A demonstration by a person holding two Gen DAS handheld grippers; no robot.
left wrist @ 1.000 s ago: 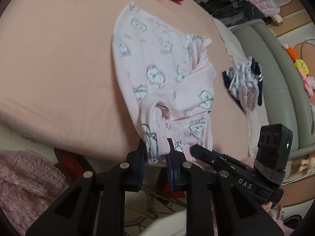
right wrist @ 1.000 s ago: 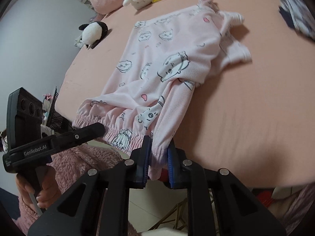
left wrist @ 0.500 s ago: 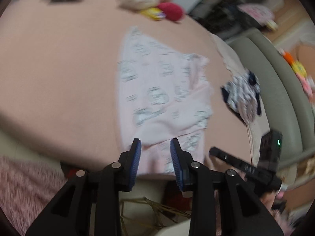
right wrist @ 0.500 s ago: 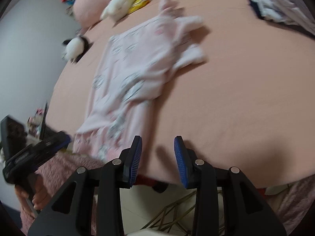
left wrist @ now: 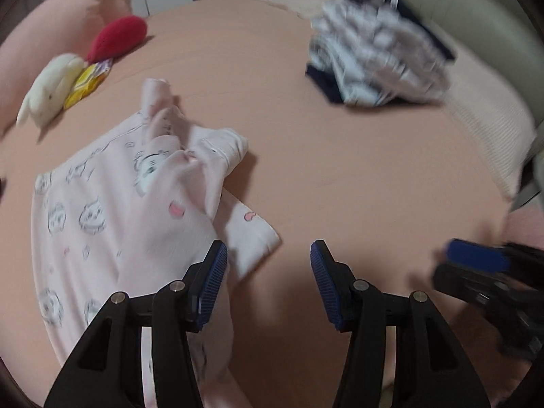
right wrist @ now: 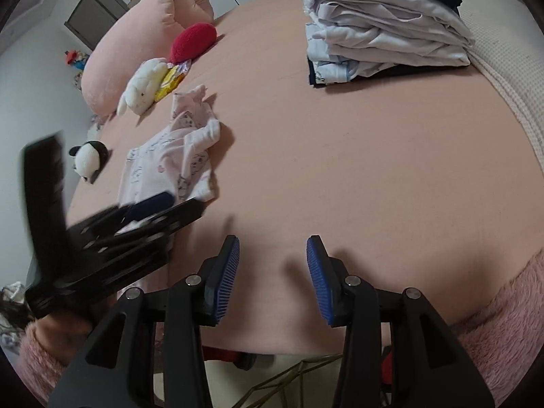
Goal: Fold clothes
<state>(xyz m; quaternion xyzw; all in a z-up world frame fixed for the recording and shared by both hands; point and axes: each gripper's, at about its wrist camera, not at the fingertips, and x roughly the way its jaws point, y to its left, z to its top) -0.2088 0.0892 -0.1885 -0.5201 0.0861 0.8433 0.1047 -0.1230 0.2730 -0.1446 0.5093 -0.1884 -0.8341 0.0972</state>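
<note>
Both grippers hang empty over the pink bed, jaws spread, the pink top lying free on the sheet.

The left gripper [left wrist: 268, 268] has its 2 blue pads wide apart with nothing between them; its left pad sits just over the edge of the pink printed top [left wrist: 112, 210], which lies partly folded on the bed [left wrist: 340, 170], sleeves bunched at its far end. The right gripper [right wrist: 273, 265] is likewise spread, over bare sheet, apart from the top [right wrist: 170, 159]. A stack of folded clothes [right wrist: 380, 34] rests at the far right. A white plush [right wrist: 142, 85], a red cushion [right wrist: 193, 40] and a panda toy [right wrist: 89, 156] lie beyond the top's left side.
</note>
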